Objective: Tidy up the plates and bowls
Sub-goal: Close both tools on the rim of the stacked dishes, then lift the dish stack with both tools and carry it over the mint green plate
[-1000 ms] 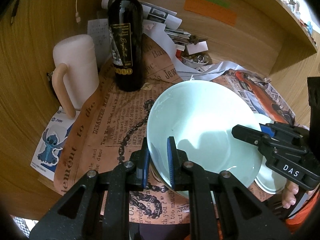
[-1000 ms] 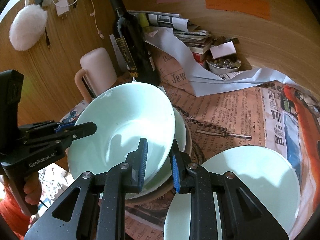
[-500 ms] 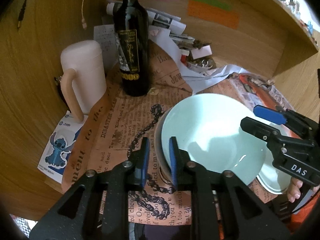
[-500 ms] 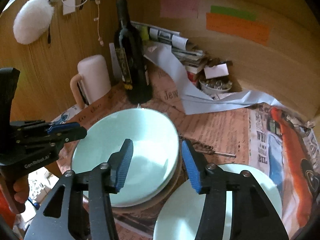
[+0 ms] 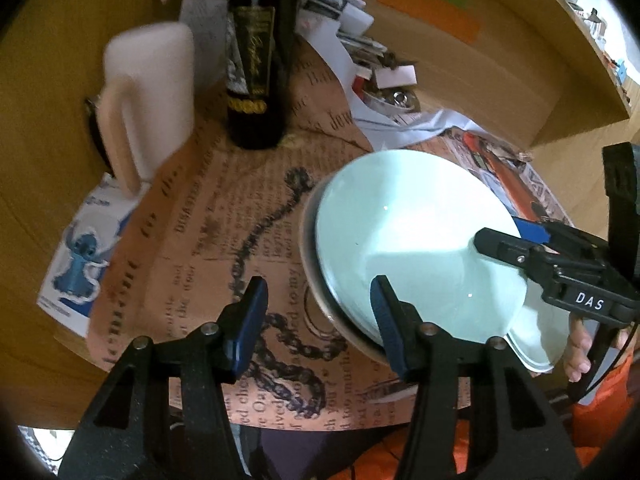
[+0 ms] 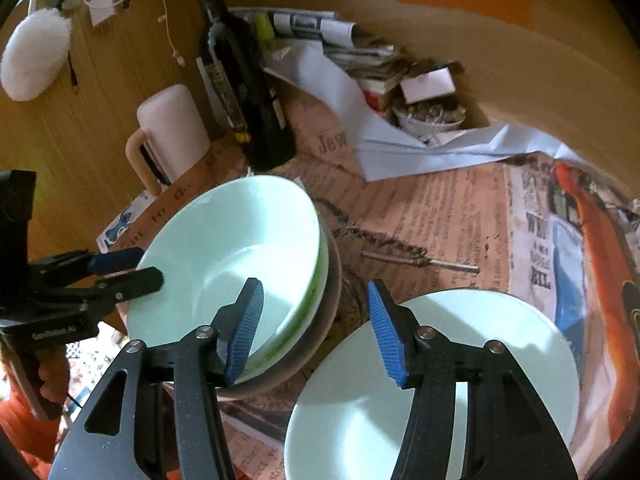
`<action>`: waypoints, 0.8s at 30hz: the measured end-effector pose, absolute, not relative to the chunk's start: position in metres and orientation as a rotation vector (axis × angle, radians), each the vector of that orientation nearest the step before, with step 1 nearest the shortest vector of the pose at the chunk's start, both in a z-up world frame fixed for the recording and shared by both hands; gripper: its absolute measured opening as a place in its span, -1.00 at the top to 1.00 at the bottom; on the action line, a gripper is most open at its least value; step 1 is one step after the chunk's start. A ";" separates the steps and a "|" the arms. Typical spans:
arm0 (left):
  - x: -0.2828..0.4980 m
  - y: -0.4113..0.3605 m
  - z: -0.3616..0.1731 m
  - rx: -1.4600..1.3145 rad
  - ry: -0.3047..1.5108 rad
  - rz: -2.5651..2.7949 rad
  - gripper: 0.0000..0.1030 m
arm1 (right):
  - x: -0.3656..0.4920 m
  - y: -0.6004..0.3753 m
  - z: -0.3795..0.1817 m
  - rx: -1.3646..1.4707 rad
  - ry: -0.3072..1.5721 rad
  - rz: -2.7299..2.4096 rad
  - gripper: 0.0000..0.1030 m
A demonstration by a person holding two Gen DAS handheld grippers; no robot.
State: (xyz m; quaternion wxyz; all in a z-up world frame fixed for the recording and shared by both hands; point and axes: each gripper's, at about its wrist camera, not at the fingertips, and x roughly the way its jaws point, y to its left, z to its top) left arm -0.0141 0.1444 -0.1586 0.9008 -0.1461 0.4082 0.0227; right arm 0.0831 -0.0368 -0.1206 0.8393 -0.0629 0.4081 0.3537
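A pale green bowl [image 5: 404, 232] sits nested in a stack with a grey-brown bowl [image 5: 312, 280] underneath, on the newspaper-covered table; it also shows in the right wrist view [image 6: 232, 248]. A pale green plate [image 6: 460, 376] lies to the right of the stack. My left gripper [image 5: 320, 320] is open, its fingers either side of the stack's near-left rim, holding nothing. My right gripper [image 6: 316, 328] is open, one finger over the bowl's rim, the other over the plate, holding nothing.
A dark wine bottle [image 5: 256, 68] and a pink-white mug [image 5: 148, 96] stand behind the stack at the left. Papers, boxes and a small dish of bits [image 6: 428, 116] clutter the back. A wooden wall curves around the table. A Stitch sticker [image 5: 80, 264] lies at the left edge.
Both grippers held the green bowl's rim, set it down into the stack and opened. The right opened first, then the left; both have drawn back a little.
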 end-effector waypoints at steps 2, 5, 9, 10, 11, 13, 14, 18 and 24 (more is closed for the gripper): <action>-0.012 0.144 -0.160 -0.312 0.856 0.029 -0.03 | 0.083 -0.033 -0.122 -0.149 0.875 0.753 0.03; -0.007 0.141 -0.163 -0.321 0.875 0.001 -0.03 | 0.085 -0.027 -0.124 -0.166 0.902 0.764 0.03; 0.000 0.137 -0.167 -0.342 0.901 -0.038 -0.03 | 0.089 -0.022 -0.131 -0.179 0.952 0.779 0.03; 0.001 0.137 -0.168 -0.345 0.908 -0.047 -0.03 | 0.090 -0.021 -0.133 -0.174 0.966 0.784 0.03; 0.002 0.136 -0.168 -0.347 0.914 -0.055 -0.03 | 0.091 -0.021 -0.134 -0.166 0.978 0.791 0.03; 0.004 0.134 -0.169 -0.351 0.920 -0.064 -0.01 | 0.094 -0.021 -0.135 -0.153 0.994 0.805 0.09; 0.005 0.133 -0.168 -0.347 0.921 -0.063 0.00 | 0.094 -0.021 -0.136 -0.149 0.996 0.805 0.09; 0.005 0.130 -0.165 -0.321 0.916 -0.045 0.03 | 0.095 -0.023 -0.138 -0.132 0.992 0.796 0.15; 0.005 0.121 -0.163 -0.280 0.908 0.013 0.04 | 0.091 -0.024 -0.137 -0.121 0.965 0.766 0.24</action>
